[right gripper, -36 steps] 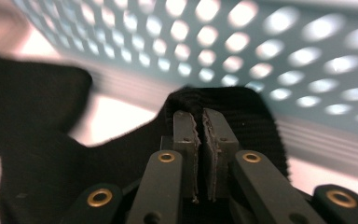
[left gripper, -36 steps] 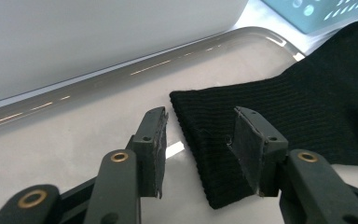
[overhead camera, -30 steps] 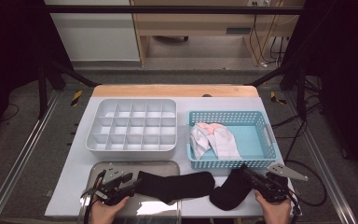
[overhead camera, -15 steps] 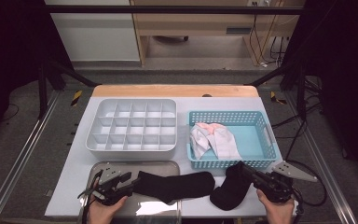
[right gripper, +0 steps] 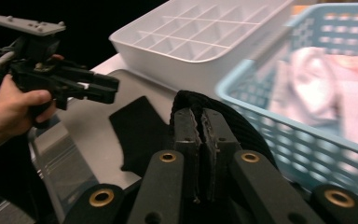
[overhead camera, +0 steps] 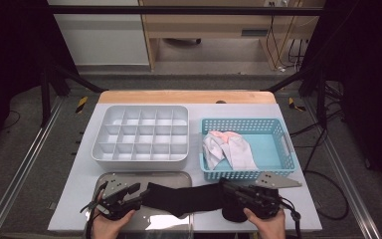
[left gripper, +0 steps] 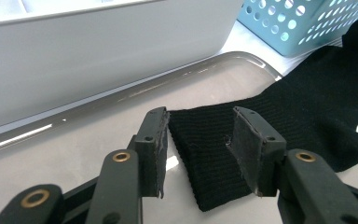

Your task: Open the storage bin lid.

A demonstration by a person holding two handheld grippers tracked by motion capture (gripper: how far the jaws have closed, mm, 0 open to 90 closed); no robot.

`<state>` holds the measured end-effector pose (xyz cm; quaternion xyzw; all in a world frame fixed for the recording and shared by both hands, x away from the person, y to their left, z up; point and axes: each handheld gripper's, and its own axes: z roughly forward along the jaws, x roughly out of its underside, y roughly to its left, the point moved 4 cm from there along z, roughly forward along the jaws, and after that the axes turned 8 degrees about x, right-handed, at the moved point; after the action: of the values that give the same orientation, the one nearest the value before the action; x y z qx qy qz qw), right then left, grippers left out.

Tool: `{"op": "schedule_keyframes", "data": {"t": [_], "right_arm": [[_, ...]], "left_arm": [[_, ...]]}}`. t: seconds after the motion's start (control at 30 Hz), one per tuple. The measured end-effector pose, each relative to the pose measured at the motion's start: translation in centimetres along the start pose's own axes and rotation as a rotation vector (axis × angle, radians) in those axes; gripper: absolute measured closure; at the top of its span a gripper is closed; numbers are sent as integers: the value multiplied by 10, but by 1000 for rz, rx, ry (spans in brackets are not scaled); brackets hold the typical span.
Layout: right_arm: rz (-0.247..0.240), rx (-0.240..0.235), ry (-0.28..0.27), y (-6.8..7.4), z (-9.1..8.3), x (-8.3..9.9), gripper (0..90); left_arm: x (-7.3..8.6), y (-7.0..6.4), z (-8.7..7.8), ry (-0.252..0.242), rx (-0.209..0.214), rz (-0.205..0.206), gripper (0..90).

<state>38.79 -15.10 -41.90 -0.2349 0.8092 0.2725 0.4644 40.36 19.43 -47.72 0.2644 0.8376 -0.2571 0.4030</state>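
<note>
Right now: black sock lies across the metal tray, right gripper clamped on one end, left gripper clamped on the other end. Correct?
Not quite. The left gripper is open: the left gripper view shows its jaws spread on either side of the end of the black sock, not clamped on it. The rest holds: the sock lies across the metal tray, and the right gripper is shut on the other end.

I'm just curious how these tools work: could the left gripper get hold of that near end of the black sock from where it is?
Probably yes. The left gripper is open, its fingers either side of the black sock end on the metal tray, nothing between.
</note>
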Motion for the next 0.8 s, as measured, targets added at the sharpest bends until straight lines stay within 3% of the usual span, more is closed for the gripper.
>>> {"op": "schedule_keyframes", "data": {"t": [0.17,0.33,0.53,0.7,0.8], "right_arm": [[-38,-64,28,22,25,-8,860],[-86,-120,77,47,60,-12,859],[-107,-161,164,64,102,-4,859],[-87,-171,248,65,128,7,856],[-98,-129,284,64,142,14,852]], "left_arm": [[1,0,-1,5,2,19,536],[3,3,-5,-4,-8,16,532],[3,7,-9,-14,-7,16,533],[5,5,-9,1,3,49,527],[8,5,-7,17,3,48,530]]}}
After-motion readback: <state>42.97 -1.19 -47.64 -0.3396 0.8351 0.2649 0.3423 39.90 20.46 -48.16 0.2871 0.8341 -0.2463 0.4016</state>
